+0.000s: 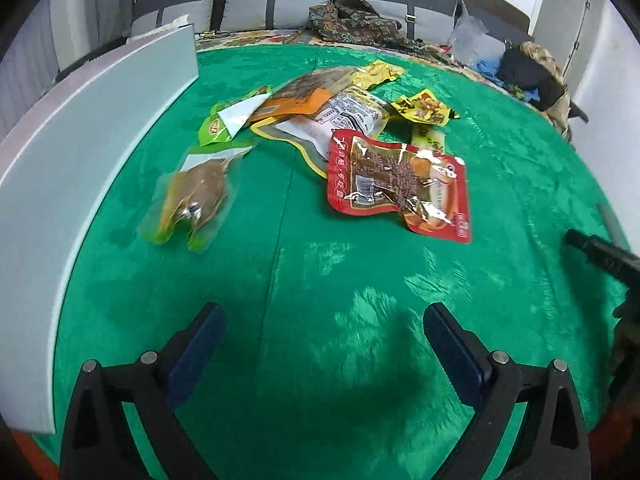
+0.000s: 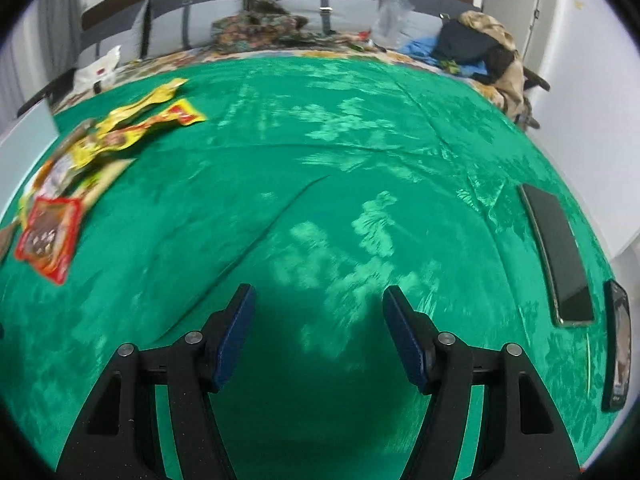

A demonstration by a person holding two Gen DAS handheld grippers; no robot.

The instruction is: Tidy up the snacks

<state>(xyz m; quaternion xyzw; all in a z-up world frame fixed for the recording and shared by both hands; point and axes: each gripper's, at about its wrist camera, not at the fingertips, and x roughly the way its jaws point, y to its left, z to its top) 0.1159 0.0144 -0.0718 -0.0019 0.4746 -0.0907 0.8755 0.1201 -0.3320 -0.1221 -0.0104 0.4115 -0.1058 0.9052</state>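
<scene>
Several snack packets lie in a loose heap on the green cloth [image 1: 320,280]. Nearest is a red packet [image 1: 396,184], and a clear packet with a brown snack [image 1: 196,200] lies to its left. Behind them sit a green packet [image 1: 218,126], an orange and white bag [image 1: 320,112] and yellow packets [image 1: 424,108]. My left gripper [image 1: 324,320] hovers open over bare cloth short of the heap, with nothing between its blue pads. In the right wrist view the same heap [image 2: 80,152] sits at far left, red packet [image 2: 50,232] nearest. My right gripper [image 2: 318,304] is open over bare cloth.
A pale grey box wall [image 1: 80,160] runs along the cloth's left side. Two dark phones [image 2: 560,252] [image 2: 618,344] lie at the right edge. The other gripper's black tip [image 1: 600,252] pokes in at right. A sofa with cushions and clothes [image 1: 360,20] stands behind.
</scene>
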